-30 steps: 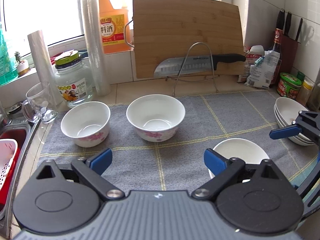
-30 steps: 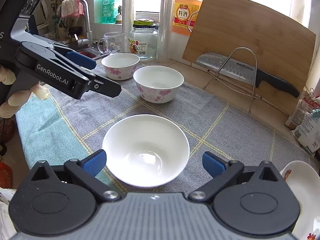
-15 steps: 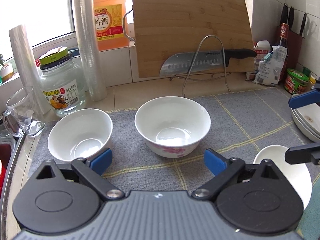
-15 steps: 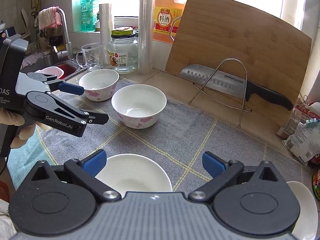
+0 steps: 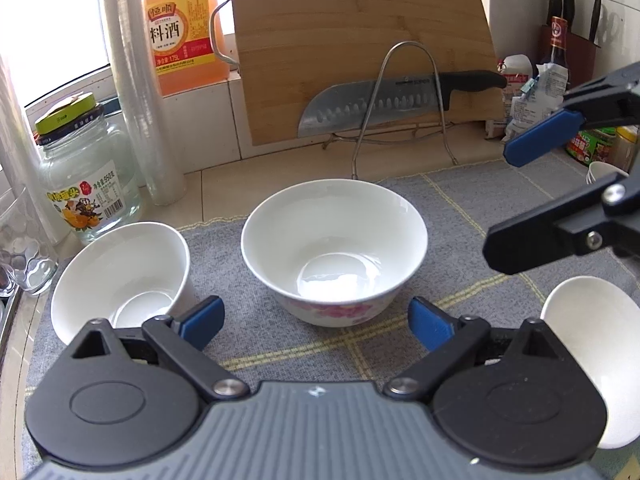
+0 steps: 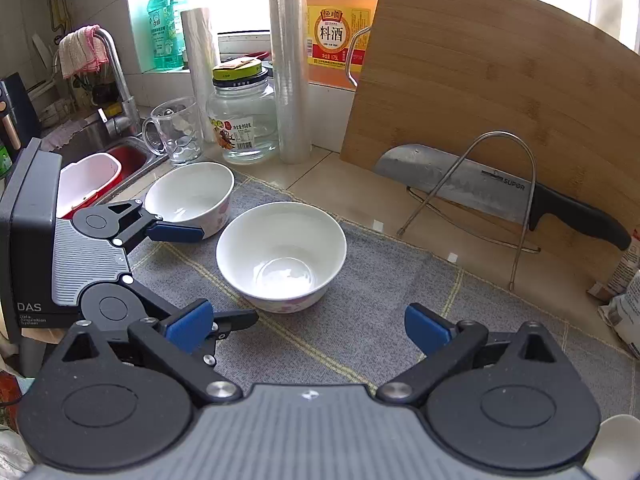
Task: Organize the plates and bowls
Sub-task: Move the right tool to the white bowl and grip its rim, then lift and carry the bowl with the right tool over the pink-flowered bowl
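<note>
On the grey mat (image 5: 460, 208), left-wrist view: the floral bowl (image 5: 334, 248) sits dead ahead of the left gripper (image 5: 316, 320), jaws spread wide and empty, rim not yet between them. A 2nd, smaller bowl (image 5: 120, 280) stands just beside it to the left, apart from it. A plain white bowl (image 5: 592, 332) is at the lower right edge. The right gripper (image 5: 532, 196) comes in from the right, above the mat, also open w/ nothing in it.

Right-wrist view: same floral bowl (image 6: 282, 254) centre frame, the smaller bowl (image 6: 192, 198) behind-left near the sink (image 6: 132, 156). The left gripper (image 6: 188, 272) shows its upper blue pad (image 6: 174, 233) close by the smaller bowl's wall; touching or not, can't tell.

Handling, as judged: glazed ceramic, so stiff, fairly heavy, slick, chips if knocked. Best hold is prob. a pinch across the rim wall, one pad inside, one outside; lift straight, nest gently into like-sized bowl.
</note>
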### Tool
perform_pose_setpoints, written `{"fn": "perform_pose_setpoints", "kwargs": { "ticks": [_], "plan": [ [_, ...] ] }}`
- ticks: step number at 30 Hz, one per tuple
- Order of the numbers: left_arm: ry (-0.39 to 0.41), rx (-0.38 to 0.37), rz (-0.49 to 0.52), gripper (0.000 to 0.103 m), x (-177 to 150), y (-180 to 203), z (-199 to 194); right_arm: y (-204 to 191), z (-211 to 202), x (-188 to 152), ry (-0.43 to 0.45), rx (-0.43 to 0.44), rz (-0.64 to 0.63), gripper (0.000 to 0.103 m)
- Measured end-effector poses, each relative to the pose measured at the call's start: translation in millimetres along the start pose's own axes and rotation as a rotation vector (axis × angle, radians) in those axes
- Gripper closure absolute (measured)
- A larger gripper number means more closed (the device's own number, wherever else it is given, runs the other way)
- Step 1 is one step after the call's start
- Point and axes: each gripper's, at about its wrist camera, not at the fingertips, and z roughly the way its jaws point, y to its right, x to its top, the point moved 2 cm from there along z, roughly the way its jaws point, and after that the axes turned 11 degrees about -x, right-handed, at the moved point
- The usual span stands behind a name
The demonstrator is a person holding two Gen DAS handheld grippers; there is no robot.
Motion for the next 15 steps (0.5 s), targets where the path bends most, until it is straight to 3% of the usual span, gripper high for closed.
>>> {"fn": "perform_pose_setpoints", "kwargs": {
  "ticks": [15],
  "plan": [
    [0.006,-0.012,0.02,0.006,1.1,-0.8,5.8,-7.0,71.5,35.6,-0.072,0.104,-0.083,0.001]
  ]
}}
